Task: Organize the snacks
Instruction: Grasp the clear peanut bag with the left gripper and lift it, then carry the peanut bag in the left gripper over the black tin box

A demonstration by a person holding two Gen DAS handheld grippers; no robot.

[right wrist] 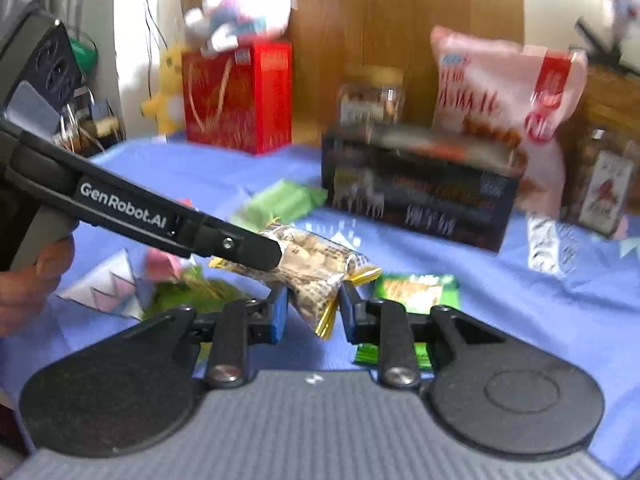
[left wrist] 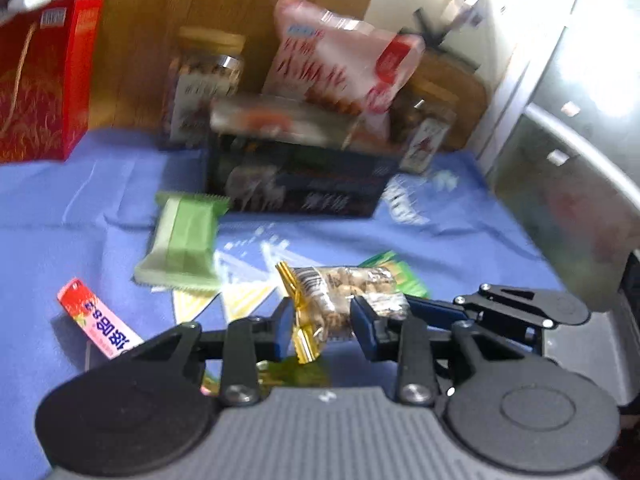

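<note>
Worktop point(left wrist: 60, 208), under a blue cloth: along its far edge stand a red gift box point(left wrist: 44, 80), a pink snack bag point(left wrist: 340, 64) and two lidded jars point(left wrist: 204, 84). A dark open box point(left wrist: 296, 184) sits just in front of them, mid-worktop.

Loose snacks lie toward the near edge: a pale green wafer pack point(left wrist: 180, 244), a pink-and-red stick pack point(left wrist: 100, 320) and a green sachet point(right wrist: 418, 290).

Task item: a clear nut packet with gold crimped ends point(right wrist: 316, 268), lifted off the cloth above the near edge, between both tools.

Left tongs point(left wrist: 320, 328): pinching the packet across its middle. Right tongs point(right wrist: 312, 314): part-spread, straddling one gold end; contact cannot be confirmed.

Handling judgement: light, crinkly and slippery film with loose, crushable contents. Grip the flat crimped seam, or lightly across the body; avoid hard squeezing.
</note>
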